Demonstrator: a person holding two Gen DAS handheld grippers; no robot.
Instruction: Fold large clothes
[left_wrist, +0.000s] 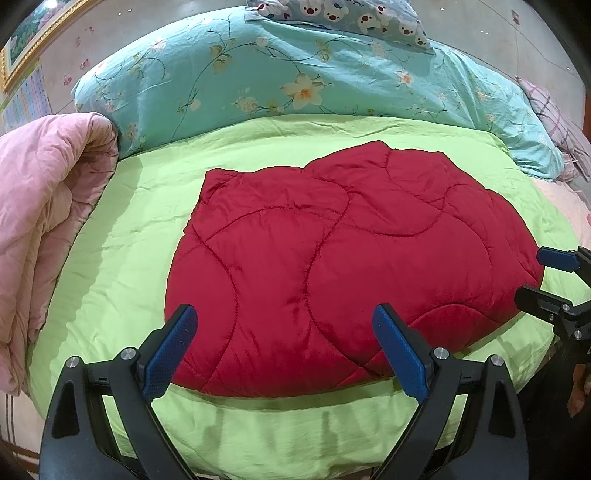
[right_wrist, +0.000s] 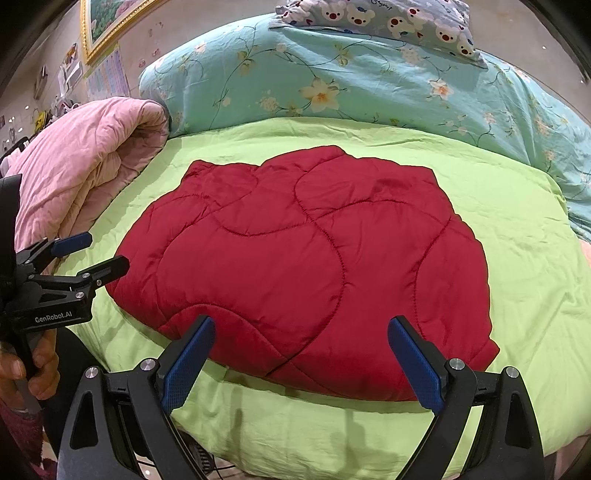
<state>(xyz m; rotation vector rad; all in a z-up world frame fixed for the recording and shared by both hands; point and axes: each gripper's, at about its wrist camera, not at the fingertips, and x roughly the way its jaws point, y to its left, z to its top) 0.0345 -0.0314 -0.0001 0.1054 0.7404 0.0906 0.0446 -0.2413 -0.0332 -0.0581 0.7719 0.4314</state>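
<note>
A red quilted garment (left_wrist: 332, 251) (right_wrist: 306, 258) lies folded into a compact, roughly square bundle on the lime-green sheet (left_wrist: 122, 258) (right_wrist: 524, 266). My left gripper (left_wrist: 284, 325) hovers open over its near edge, blue pads spread wide, nothing between them. In the same way my right gripper (right_wrist: 301, 336) stands open above the bundle's near edge, empty. The right gripper (left_wrist: 535, 275) also shows at the right border of the left wrist view, beside the bundle's right corner. The left gripper (right_wrist: 103, 251) appears at the left in the right wrist view, held by a hand (right_wrist: 26, 365).
A rolled pink quilt (left_wrist: 44, 206) (right_wrist: 85, 162) lies along the bed's left side. At the back sits a teal floral duvet (left_wrist: 295, 74) (right_wrist: 351, 81) with a bear-print pillow (left_wrist: 351, 18) (right_wrist: 388, 22) on it. The bed's front edge drops off just below the grippers.
</note>
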